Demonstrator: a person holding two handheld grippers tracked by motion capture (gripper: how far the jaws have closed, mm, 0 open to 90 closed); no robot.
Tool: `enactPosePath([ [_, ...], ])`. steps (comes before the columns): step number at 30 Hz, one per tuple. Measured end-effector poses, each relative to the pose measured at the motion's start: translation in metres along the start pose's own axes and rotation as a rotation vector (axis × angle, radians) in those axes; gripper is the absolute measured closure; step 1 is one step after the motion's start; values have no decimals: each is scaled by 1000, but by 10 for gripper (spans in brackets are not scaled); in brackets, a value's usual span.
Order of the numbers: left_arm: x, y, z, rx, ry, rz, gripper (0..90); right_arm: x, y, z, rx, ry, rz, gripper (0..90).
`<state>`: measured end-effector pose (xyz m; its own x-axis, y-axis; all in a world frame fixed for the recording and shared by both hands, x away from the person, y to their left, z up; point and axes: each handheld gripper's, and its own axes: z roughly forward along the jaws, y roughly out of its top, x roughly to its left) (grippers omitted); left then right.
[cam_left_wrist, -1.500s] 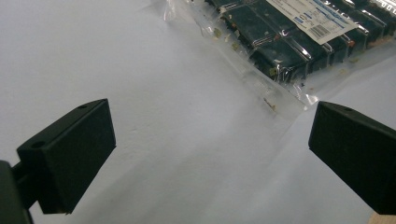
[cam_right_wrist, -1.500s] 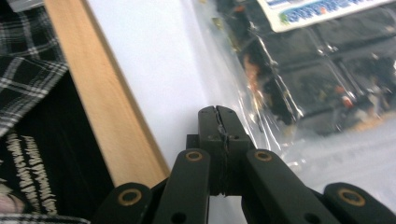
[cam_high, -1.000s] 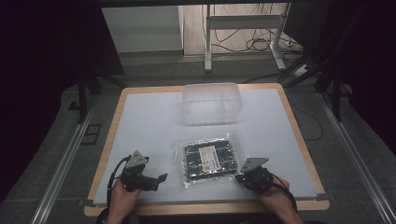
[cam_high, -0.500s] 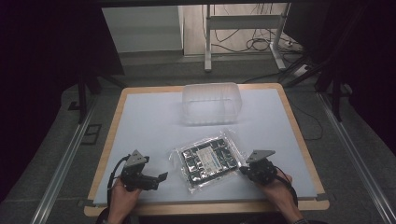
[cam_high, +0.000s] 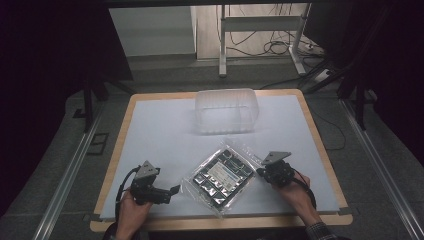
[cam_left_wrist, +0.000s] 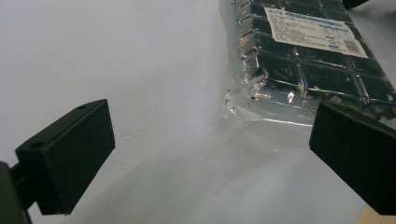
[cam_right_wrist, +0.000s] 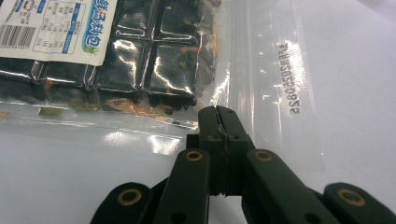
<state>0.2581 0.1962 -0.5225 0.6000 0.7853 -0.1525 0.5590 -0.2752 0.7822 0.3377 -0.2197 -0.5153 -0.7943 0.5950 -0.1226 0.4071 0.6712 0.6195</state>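
Since a second ago the clear zip bag of dark snack packs has turned on the white table, pulled by its corner, so it seems the bag is being positioned. The right gripper is clenched on the bag's edge. The left gripper rests spread wide, holding nothing, just beside the bag.

From my remote seat, the clear bag runs off the top and left edges of the right gripper view, and its white label is cut there too, the print too small for me to read. In the left gripper view, the right jaw hides the bag's near corner.
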Motion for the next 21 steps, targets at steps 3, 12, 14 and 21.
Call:
enactPosePath([
  [3, 1, 0, -1, -5, -1, -6, 0, 1, 0, -1, -2, -8, -5, 866],
  [12, 0, -1, -2, 0, 13, 13, 0, 3, 5, -10, -60, 21, 3, 729],
  [14, -1, -1, -1, 1, 16, 15, 0, 2, 6, -12, -57, 52, 26, 703],
  [21, -3, 0, 0, 14, 32, 44, 0, -16, 21, -16, -75, 100, 73, 682],
])
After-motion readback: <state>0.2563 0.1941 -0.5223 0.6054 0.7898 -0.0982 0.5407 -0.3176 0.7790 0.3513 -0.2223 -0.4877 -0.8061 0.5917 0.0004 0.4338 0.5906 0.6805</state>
